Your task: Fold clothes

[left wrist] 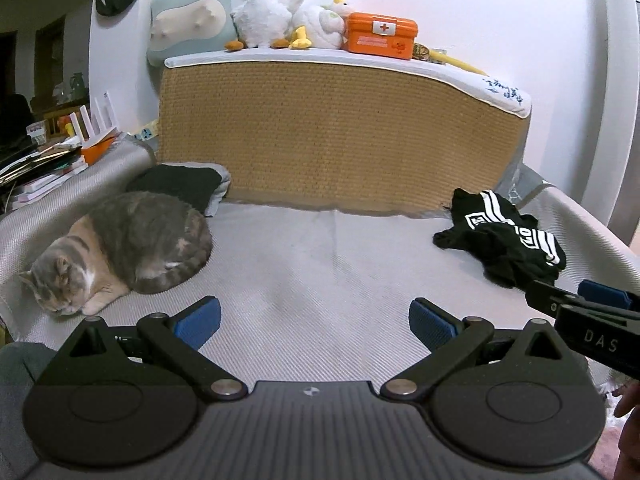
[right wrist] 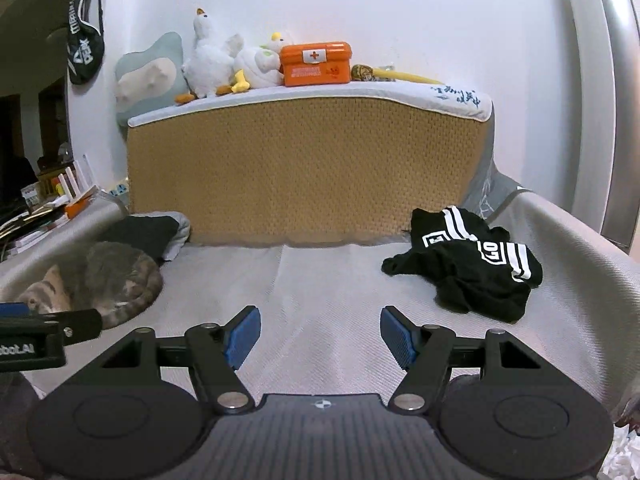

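A crumpled black garment with white stripes and lettering (left wrist: 500, 240) (right wrist: 468, 264) lies in a heap on the grey bed sheet (left wrist: 312, 272) (right wrist: 320, 276), at the right, near the woven headboard. My left gripper (left wrist: 314, 322) is open over bare sheet, left of the garment, nothing between its blue pads. My right gripper (right wrist: 320, 336) is open too, over bare sheet, with the garment ahead and to its right. The right gripper's fingertips (left wrist: 560, 300) show at the left wrist view's right edge, just in front of the garment.
A grey and cream cat (left wrist: 124, 248) (right wrist: 100, 280) sleeps curled at the left of the bed. Behind it lies a folded dark cloth (left wrist: 180, 184). The woven headboard (left wrist: 340, 136) carries plush ducks (left wrist: 264, 12) and an orange first-aid box (left wrist: 380, 36). Books and clutter (left wrist: 44, 164) sit far left.
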A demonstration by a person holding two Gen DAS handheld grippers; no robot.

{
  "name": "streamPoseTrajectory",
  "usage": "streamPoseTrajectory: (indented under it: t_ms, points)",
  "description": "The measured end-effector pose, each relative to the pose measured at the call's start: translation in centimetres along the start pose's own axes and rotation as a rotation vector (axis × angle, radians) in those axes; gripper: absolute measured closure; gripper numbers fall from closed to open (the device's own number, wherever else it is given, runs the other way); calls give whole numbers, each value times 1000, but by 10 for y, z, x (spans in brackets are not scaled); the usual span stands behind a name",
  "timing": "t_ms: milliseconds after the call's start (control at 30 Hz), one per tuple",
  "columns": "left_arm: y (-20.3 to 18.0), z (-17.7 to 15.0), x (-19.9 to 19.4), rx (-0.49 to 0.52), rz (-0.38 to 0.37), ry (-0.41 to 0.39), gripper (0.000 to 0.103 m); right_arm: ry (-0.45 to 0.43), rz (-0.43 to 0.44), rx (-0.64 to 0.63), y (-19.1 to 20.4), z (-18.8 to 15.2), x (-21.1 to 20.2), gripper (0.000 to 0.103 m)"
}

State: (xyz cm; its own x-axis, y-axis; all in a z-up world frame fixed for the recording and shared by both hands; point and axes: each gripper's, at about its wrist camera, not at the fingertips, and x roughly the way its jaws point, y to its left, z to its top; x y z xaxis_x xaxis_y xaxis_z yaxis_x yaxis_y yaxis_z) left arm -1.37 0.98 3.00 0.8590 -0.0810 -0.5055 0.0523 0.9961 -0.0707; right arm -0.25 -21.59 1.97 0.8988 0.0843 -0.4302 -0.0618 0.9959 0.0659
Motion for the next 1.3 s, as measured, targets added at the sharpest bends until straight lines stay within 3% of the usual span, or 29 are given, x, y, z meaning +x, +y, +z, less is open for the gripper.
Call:
streamPoseTrajectory:
  t_ms: [633,1300]
  points:
    - [-2,6,-35,16,-23,-10,0,-25,21,1,-4,12,-49,31]
    - [-3,1,-50,23,-37,0,0,-18,47,-37,5,7,-68,31]
